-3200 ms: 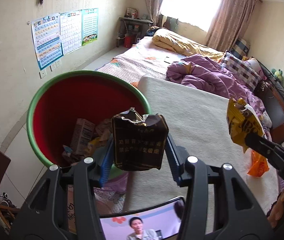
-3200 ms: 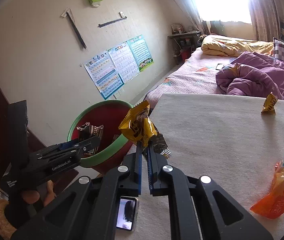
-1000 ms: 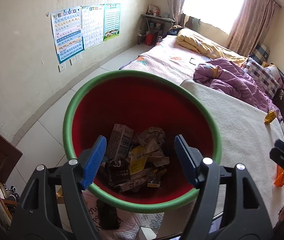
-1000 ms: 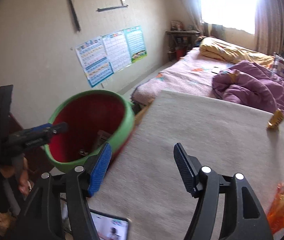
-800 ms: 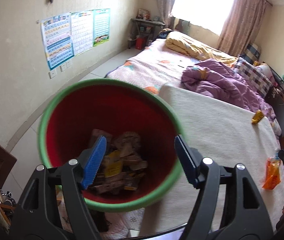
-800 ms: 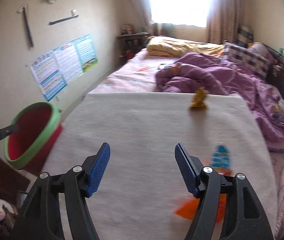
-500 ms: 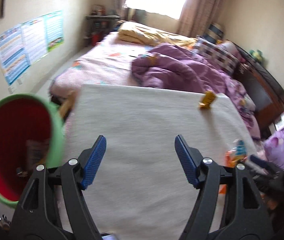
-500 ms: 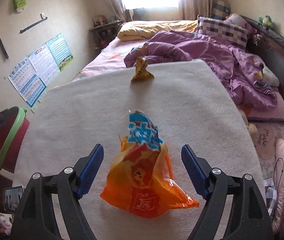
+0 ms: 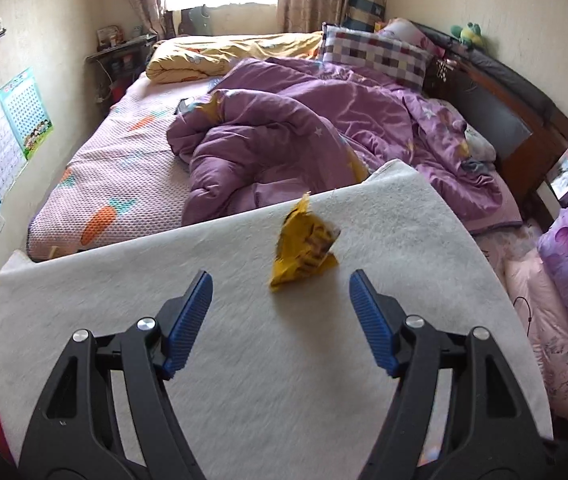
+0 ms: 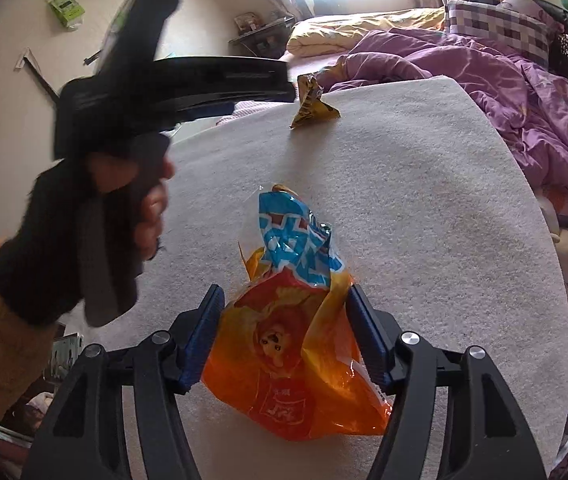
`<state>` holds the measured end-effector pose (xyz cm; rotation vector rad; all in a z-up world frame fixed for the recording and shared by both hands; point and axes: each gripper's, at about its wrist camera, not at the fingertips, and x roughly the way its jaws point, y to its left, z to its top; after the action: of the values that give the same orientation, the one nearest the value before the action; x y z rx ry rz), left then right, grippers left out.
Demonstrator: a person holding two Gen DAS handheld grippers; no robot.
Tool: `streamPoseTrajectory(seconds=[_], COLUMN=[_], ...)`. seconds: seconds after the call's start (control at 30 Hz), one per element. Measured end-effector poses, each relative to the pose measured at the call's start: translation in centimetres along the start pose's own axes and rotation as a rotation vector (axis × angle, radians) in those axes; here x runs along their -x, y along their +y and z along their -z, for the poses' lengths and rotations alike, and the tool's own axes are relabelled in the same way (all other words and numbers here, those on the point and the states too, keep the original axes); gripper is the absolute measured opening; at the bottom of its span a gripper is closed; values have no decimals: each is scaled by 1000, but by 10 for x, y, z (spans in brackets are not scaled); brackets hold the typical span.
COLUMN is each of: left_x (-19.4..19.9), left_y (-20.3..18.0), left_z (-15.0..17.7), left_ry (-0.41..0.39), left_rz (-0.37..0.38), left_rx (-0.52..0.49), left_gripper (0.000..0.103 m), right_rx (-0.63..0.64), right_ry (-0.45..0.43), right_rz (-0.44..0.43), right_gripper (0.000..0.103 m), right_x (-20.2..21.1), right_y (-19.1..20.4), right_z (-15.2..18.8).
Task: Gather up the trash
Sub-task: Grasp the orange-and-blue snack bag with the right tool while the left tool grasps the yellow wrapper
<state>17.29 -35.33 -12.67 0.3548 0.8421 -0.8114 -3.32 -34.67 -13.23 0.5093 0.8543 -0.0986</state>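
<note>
Once clear of the bin, now only a sliver at frame edge, left gripper (image 9: 279, 308) swung over the pad (image 9: 404, 240), spread and empty, toward one yellow wrapper (image 9: 303, 254) near the far edge.

Right view: gripper (image 10: 284, 334) just narrowed, pads against one orange bag (image 10: 296, 356). Two pieces left.

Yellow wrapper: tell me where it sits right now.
The yellow wrapper stands on the white mat near its far edge, just before the purple duvet. In the left wrist view it lies slightly ahead of the open left claw.
</note>
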Motion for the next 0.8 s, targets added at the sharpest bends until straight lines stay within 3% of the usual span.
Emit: streamPoseTrajectory(seconds=[0.07, 0.13, 0.2, 0.33, 0.47, 0.6, 0.8], left_x=[-18, -30, -40, -35, -2, 58, 119], left_y=[-5, -8, -10, -11, -3, 13, 40], left_z=[-4, -6, -6, -5, 5, 29, 79], left_ry=[15, 29, 52, 46, 8, -61, -58], left_rz=[-9, -17, -18, -9, -16, -16, -51], left_rx=[-3, -3, -5, -12, 15, 44, 102], left_gripper=[67, 60, 39, 37, 36, 36, 36], right_rx=[5, 13, 17, 18, 5, -3, 10], right_ry=[1, 1, 3, -1, -18, -41, -75], right_rz=[-9, -15, -21, -21, -2, 10, 12], right_gripper=[62, 62, 62, 61, 60, 59, 59], right_x=[1, 2, 2, 5, 7, 15, 27], right_y=[1, 1, 1, 3, 6, 13, 30], right_z=[-1, 0, 2, 6, 6, 7, 5])
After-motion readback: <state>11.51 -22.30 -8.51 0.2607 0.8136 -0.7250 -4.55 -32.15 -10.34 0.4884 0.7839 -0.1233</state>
